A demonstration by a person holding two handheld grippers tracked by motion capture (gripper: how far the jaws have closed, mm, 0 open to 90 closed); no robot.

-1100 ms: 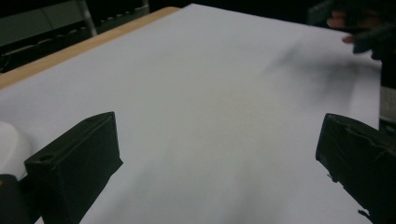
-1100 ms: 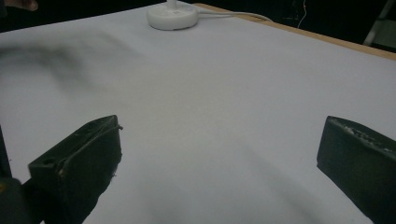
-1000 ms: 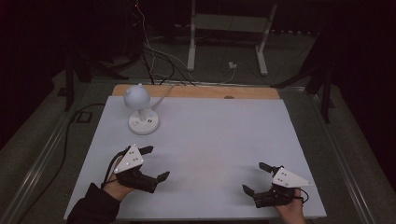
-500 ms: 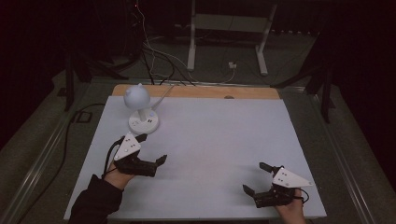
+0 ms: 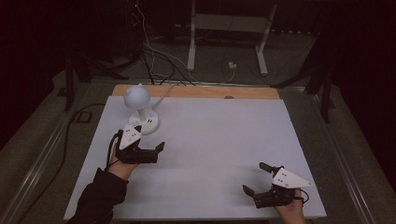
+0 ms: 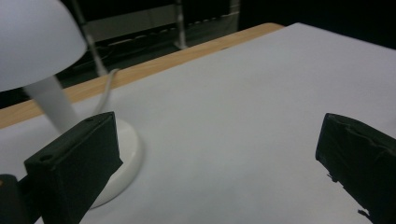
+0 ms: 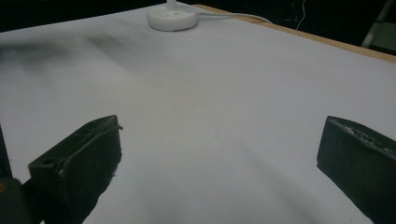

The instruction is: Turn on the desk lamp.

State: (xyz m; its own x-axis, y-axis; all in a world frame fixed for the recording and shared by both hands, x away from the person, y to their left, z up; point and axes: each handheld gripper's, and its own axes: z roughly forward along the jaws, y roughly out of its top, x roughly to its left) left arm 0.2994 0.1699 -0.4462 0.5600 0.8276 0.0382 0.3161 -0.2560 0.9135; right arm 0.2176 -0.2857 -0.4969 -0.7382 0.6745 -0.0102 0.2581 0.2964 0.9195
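Near the far left corner of the white worktop (image 5: 224, 135) stands a small white desk lamp (image 5: 140, 108), with a round dome head on a short stem and a flat round base. Its white cord (image 5: 161, 95) runs from the base toward the far edge, where a strip of bare wood shows beyond the white sheet.

The left hand-held gripper (image 5: 156, 150) lies just on the near side of the lamp base, close to the left edge, held by the person's left hand (image 5: 122, 165) with a dark sleeve (image 5: 100, 198) behind it. Its jaws are spread wide, holding nothing, and point toward the middle of the worktop. In the left gripper view the lamp (image 6: 42, 60) is very close: the base sits right behind one black jaw, while the dome hangs above it; whether the jaw touches the base cannot be told.

The right hand-held gripper (image 5: 256, 178) rests near the near right corner, well apart from the lamp, with the right hand (image 5: 290, 212) at the near edge. Its jaws are also spread wide around nothing but bare white surface. In the right gripper view the lamp base (image 7: 172, 16) lies far off across the sheet, the cord trailing away from it.
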